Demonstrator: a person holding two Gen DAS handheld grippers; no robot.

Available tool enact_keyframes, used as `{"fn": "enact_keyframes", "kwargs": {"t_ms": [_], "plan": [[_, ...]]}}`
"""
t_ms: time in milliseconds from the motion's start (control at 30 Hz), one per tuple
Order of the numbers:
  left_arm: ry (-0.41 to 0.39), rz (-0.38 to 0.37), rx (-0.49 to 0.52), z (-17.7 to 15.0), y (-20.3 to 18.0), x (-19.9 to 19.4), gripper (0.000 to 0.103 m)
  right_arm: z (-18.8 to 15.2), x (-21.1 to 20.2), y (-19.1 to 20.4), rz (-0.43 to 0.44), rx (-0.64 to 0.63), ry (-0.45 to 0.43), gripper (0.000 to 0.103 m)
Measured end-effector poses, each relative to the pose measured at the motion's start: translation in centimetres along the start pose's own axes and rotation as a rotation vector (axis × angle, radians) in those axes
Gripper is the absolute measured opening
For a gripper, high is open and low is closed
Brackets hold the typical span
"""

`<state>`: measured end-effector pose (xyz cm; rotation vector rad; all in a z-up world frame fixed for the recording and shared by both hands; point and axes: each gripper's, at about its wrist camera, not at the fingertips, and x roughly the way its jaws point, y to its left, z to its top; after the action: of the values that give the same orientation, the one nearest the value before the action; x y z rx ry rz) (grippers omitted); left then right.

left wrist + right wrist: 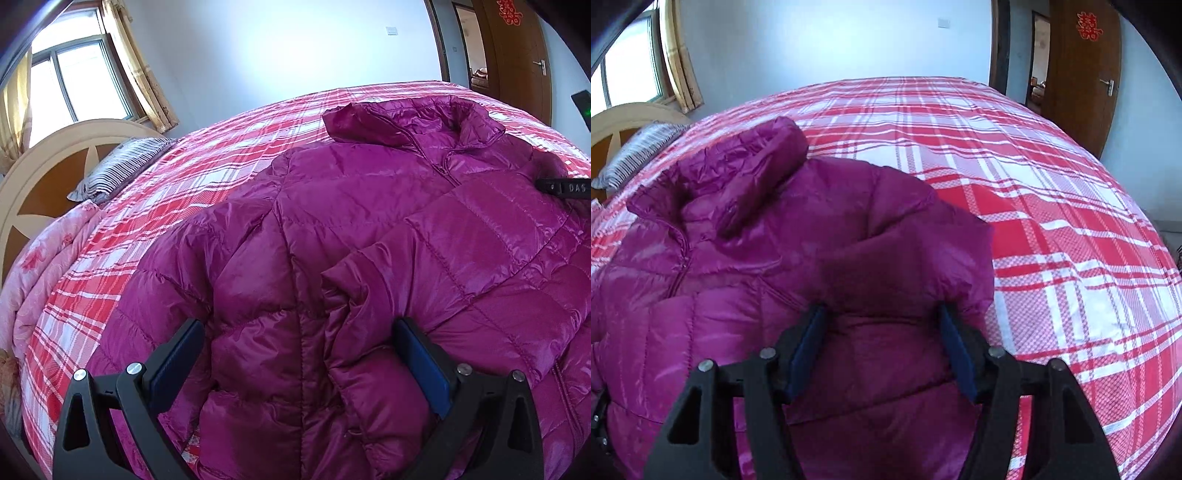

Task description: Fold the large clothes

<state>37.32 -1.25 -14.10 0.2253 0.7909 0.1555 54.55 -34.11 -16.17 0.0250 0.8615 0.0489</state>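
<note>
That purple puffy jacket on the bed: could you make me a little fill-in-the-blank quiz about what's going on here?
1. The jacket lies on a bedsheet with a red and white ____ pattern.
2. The jacket's front is closed with a ____.
3. At the head of the bed lies a ____ pillow.
4. The door at the far side of the room stands ____.

Missing words: plaid; zipper; striped; open
</note>
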Motion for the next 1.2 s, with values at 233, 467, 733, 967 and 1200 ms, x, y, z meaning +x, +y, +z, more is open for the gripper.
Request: {"fn": "enact_keyframes", "kwargs": {"t_ms": [233, 467, 733, 967, 1200], "plan": [[-0.015, 0.004, 0.011, 0.0, -0.1, -0.7, 0.102, -0.1, 0.0, 0.3, -0.018, -0.013, -0.011, 0.068], [-0.003, -0.015, 0.017, -0.1, 0.8, -2.0, 0.102, -0.3, 0.0, 0.5, -0.031, -0.022, -0.018, 0.068], [-0.039, 0.068, 0.071, -4.4, 8.6, -7.5, 0.102, -0.6, 0.0, 0.8, -0.043, -0.027, -0.025, 0.068], [0.024, 0.202, -0.096, -10.1, 20.6, -9.2, 0.102, -0.6, -0.1, 1.1, -0.059, -0.038, -0.026, 0.069], [0.096, 0.132, -0.249, -13.8, 25.3, -8.7, 0.102, -0.7, 0.0, 1.5, -0.073, -0.046, -0.027, 0.069]]}}
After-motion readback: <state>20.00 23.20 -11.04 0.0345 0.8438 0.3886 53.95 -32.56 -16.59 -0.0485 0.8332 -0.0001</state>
